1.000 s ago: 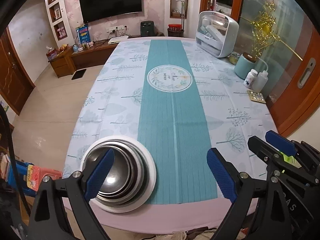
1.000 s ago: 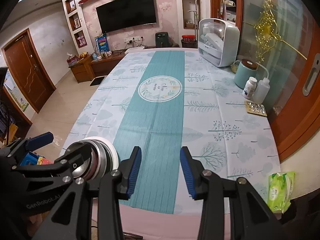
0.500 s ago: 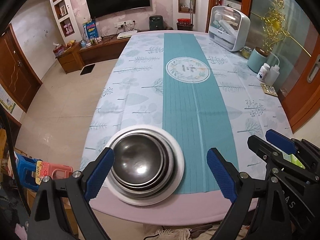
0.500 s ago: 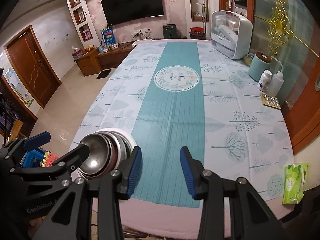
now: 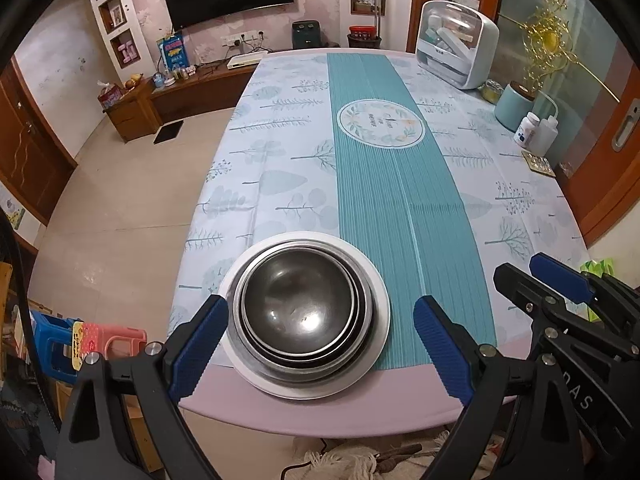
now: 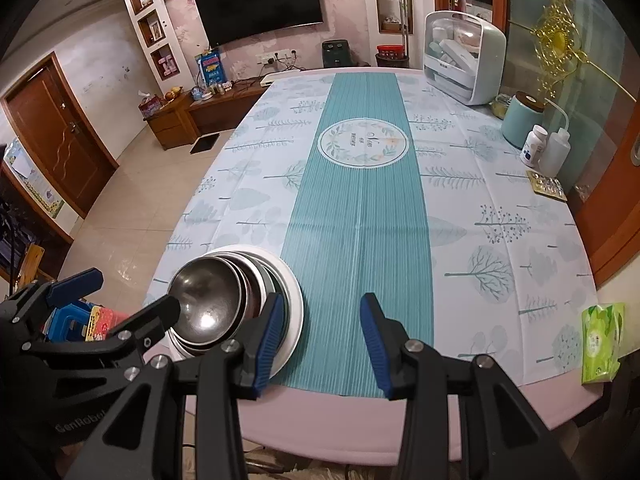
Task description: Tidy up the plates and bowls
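- The table [image 5: 520, 200] fills most of both views, covered by a pale blue tablecloth [image 5: 272, 184] printed with trees; a teal striped runner [image 5: 384, 208] lies down its middle, carrying a round white emblem [image 5: 380, 124]; a pink strip of the table's near edge shows bare below the cloth
- At the far right corner stands a white dish cabinet with a clear lid [image 5: 456, 44]; beside it, along the right edge, a pale teal canister [image 5: 514, 106], a white pill bottle [image 5: 526, 130] and a squeeze bottle [image 5: 546, 132] just next to each other, then a blister pack [image 5: 538, 164] lying flat
- A green tissue pack [image 6: 600, 344] rests at the near right corner of the cloth
- The stack of dishes sits at the near left of the table, its right side overlapping the runner's edge — a white plate [image 5: 372, 280] at the bottom, metal plates or shallow bowls nested on it (how many I cannot tell), a dark steel bowl [image 5: 300, 300] on top
- The left gripper [image 5: 320, 344] hangs above the stack with its blue pads spread wide, one to each side of the white plate; nothing is between them in contact
- The right gripper [image 6: 320, 336] has its jaws parted over the runner, empty; its left pad is seen in front of the plate's rim — whether they touch I cannot tell
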`<state>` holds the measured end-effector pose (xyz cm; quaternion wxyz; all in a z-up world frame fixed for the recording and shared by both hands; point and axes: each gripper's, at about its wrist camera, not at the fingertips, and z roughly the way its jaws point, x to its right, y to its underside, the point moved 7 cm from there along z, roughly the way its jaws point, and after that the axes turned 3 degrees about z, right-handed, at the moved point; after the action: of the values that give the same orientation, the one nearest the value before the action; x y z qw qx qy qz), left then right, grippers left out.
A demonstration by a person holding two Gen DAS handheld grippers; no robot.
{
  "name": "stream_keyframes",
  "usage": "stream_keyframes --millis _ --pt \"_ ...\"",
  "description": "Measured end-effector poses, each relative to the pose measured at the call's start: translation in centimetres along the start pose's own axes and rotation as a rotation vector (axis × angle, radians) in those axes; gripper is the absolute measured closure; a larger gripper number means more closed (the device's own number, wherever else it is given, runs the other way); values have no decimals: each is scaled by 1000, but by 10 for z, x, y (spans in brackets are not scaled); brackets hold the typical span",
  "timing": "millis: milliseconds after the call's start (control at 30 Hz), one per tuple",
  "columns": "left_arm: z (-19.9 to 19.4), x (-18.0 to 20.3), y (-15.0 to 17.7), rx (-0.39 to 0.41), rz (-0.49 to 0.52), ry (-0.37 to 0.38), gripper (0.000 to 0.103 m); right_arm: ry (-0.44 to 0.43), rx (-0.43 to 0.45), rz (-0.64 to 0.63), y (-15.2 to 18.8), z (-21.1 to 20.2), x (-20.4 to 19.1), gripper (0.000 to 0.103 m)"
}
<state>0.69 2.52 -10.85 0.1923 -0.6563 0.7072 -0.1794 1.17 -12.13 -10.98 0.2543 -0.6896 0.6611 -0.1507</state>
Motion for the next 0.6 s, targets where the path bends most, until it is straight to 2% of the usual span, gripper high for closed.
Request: stream_keyframes --millis 600 --pt "3 -14 6 -8 -2 24 10 13 -1 7 5 1 -11 62"
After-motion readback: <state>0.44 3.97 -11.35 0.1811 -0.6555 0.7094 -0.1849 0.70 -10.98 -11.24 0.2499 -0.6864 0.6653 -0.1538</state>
